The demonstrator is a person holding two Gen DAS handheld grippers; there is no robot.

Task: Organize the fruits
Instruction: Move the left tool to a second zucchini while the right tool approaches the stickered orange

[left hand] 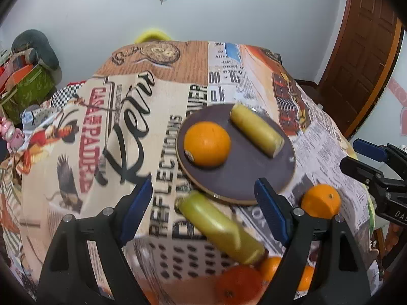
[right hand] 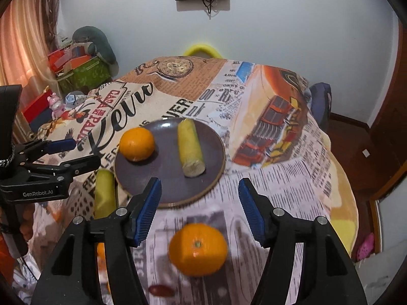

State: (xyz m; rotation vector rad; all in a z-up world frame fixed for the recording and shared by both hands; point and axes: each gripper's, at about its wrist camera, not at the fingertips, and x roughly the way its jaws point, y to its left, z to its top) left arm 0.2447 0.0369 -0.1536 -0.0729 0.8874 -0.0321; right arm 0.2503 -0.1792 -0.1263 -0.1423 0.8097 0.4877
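A dark round plate (left hand: 251,175) (right hand: 165,180) lies mid-table and holds an orange (left hand: 207,144) (right hand: 136,144) and a yellow-green banana piece (left hand: 257,130) (right hand: 190,151). My left gripper (left hand: 203,203) is open and empty, above a second banana piece (left hand: 221,228) (right hand: 103,193) that lies on the cloth just before the plate. My right gripper (right hand: 199,203) is open and empty, above a loose orange (right hand: 198,249) (left hand: 321,200) on the cloth. More oranges (left hand: 239,284) lie at the table's near edge.
The table wears a printed cloth (left hand: 127,132) (right hand: 279,172). Boxes and toys (right hand: 76,71) stand at the back left. A yellow chair back (right hand: 202,49) shows behind the table. A wooden door (left hand: 361,50) is at the right.
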